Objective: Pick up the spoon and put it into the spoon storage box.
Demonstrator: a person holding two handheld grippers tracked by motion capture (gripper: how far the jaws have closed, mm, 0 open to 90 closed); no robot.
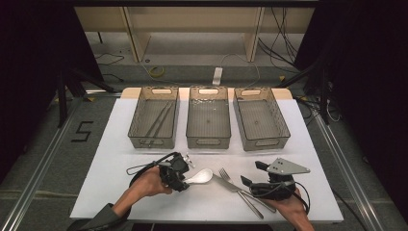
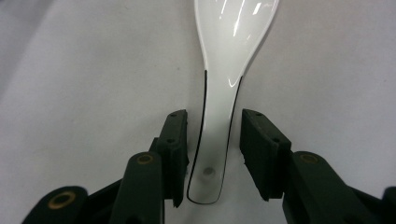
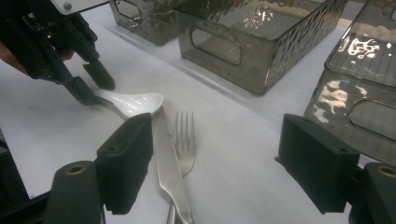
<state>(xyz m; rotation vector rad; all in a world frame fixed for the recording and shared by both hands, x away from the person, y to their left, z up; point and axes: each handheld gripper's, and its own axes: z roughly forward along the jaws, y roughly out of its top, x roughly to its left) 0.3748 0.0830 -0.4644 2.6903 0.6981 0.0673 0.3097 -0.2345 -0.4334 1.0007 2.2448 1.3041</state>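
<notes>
on the white table (image 1: 120, 192), left gripper (image 2: 214, 140) jaws straddle the spoon (image 2: 219, 130) handle, not pinching

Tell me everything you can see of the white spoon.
The spoon is glossy white, ceramic-looking, with a deep bowl and a short flat handle. It lies on the white table left of the fork, bowl toward it. The left gripper straddles the handle, jaws on either side with slight gaps, not yet pressing.

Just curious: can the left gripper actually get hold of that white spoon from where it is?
Probably yes. The white spoon lies flat with its handle already between the left gripper's jaws, a small gap either side, nothing blocking.
</notes>
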